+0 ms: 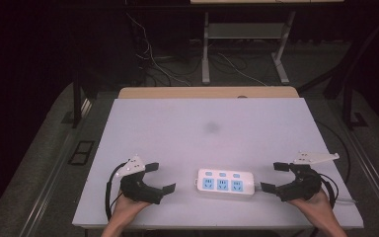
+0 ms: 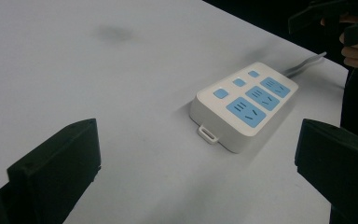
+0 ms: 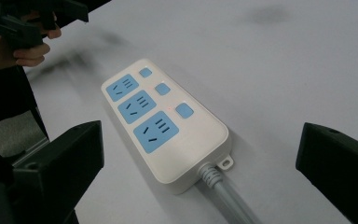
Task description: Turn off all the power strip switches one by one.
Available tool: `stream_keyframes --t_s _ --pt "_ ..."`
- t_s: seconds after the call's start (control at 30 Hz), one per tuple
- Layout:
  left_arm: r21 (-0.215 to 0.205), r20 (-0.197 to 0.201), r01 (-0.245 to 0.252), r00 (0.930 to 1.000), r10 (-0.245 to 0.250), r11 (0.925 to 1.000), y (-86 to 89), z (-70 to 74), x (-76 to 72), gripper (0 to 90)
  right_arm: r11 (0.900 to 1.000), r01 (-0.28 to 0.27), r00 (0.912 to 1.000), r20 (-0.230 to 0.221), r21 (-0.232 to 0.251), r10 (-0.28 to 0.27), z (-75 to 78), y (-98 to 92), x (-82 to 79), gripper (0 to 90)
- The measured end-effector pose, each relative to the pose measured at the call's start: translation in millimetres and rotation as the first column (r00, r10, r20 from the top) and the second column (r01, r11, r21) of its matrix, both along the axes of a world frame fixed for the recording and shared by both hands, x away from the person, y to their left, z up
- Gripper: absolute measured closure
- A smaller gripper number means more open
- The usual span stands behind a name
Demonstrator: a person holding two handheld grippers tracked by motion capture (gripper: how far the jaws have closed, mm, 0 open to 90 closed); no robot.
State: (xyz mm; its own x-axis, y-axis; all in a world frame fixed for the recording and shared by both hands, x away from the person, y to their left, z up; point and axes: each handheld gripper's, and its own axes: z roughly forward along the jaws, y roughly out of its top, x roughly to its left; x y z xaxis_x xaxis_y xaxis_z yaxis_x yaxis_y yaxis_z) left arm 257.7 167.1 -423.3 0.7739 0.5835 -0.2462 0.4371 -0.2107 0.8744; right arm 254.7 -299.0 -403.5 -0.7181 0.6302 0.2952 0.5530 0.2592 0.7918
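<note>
White power strip flat on table, near front edge, between both grippers, touching neither. 3 blue sockets, 3 blue buttons on top. Cord exits toward right gripper, jaws spread wide, empty. Left gripper likewise agape, holding nothing, apart from strip.

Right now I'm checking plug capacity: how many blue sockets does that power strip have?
3, in one row along the power strip: one nearest the cable, one in the middle, one at the far end. Each sits beside a small blue button.
</note>
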Motion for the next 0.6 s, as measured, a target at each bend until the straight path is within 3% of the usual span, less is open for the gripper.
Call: stream_keyframes --t_s 0.6 --pt "0.003 -0.006 0.005 1.0000 -0.005 1.0000 -1.4 -1.6 1.1 0.0 0.995 -0.066 0.9978 -0.009 -0.071 0.066 16.9 18.0 17.5 0.7"
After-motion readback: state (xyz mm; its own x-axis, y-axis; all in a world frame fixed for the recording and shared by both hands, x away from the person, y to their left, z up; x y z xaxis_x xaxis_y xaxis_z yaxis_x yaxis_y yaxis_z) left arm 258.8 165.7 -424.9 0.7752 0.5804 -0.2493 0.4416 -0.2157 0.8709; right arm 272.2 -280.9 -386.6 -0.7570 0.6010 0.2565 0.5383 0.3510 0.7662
